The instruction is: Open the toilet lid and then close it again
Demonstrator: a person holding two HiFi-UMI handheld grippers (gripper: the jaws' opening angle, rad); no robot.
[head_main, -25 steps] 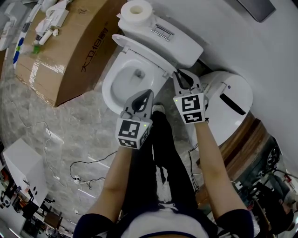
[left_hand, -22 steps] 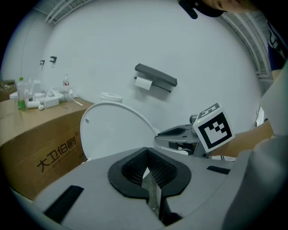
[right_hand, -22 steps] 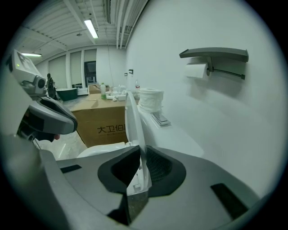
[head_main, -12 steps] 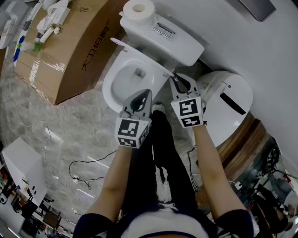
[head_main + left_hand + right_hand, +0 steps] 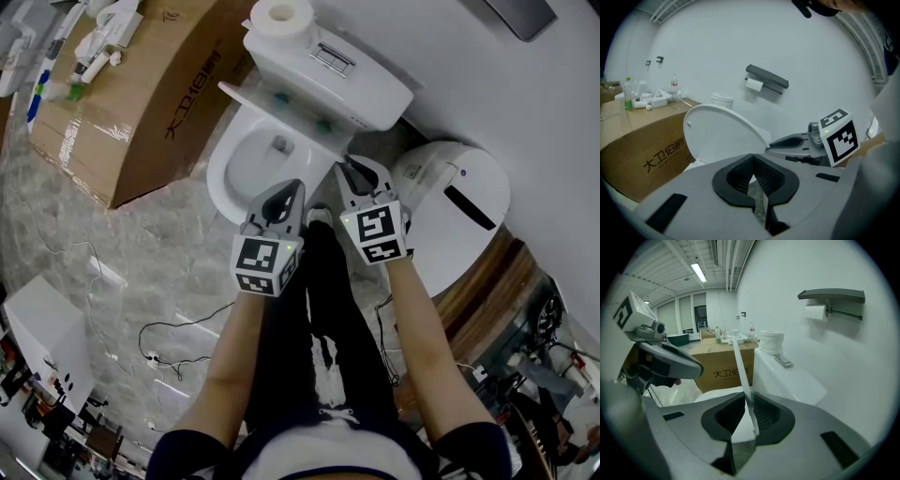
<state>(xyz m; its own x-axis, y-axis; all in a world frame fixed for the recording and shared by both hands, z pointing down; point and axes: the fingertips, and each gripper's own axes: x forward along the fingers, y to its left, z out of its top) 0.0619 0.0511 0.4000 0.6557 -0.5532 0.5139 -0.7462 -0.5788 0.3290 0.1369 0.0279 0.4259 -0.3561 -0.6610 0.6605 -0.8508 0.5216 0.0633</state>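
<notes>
Right gripper [image 5: 349,170] is clamped on the near side edge of the toilet lid [image 5: 277,97]; in the right gripper view the lid's thin white rim [image 5: 741,363] runs straight between the pads. The lid stands raised on edge over the bowl [image 5: 223,161], just in front of the tank [image 5: 349,82]. Left gripper [image 5: 294,188] has its jaws closed on nothing, over the bowl's front rim, beside the right gripper and clear of the lid.

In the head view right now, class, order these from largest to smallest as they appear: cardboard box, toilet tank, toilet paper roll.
1. cardboard box
2. toilet tank
3. toilet paper roll, clearly the smallest
</notes>
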